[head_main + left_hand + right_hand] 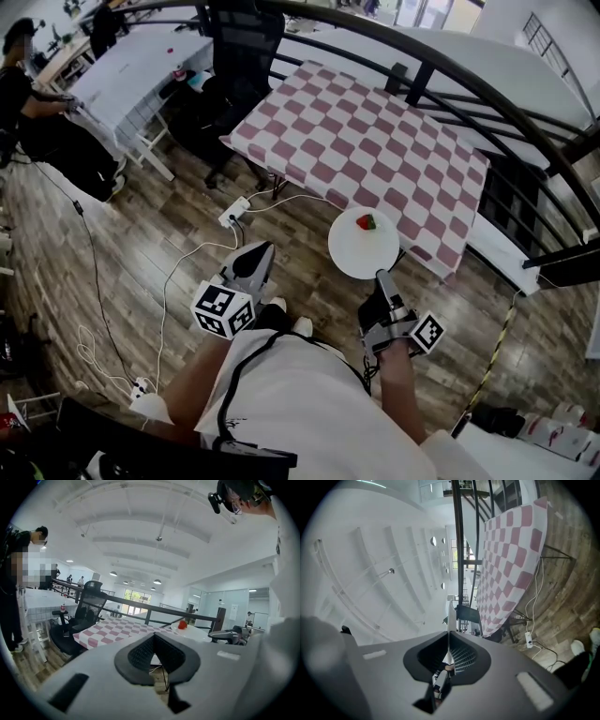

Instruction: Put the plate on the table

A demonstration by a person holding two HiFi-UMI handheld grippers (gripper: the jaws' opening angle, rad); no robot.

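Head view, plate [354,255] in right hand-held gripper [382,277]

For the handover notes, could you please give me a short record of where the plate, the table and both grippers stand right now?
plate: white, held in the air by the table's near edge, not yet set down
on the plate: one small red item
table: covered in pink-and-white checks
right gripper: shut on the plate's near rim
left gripper: shut, nothing between its jaws, to the left of the plate
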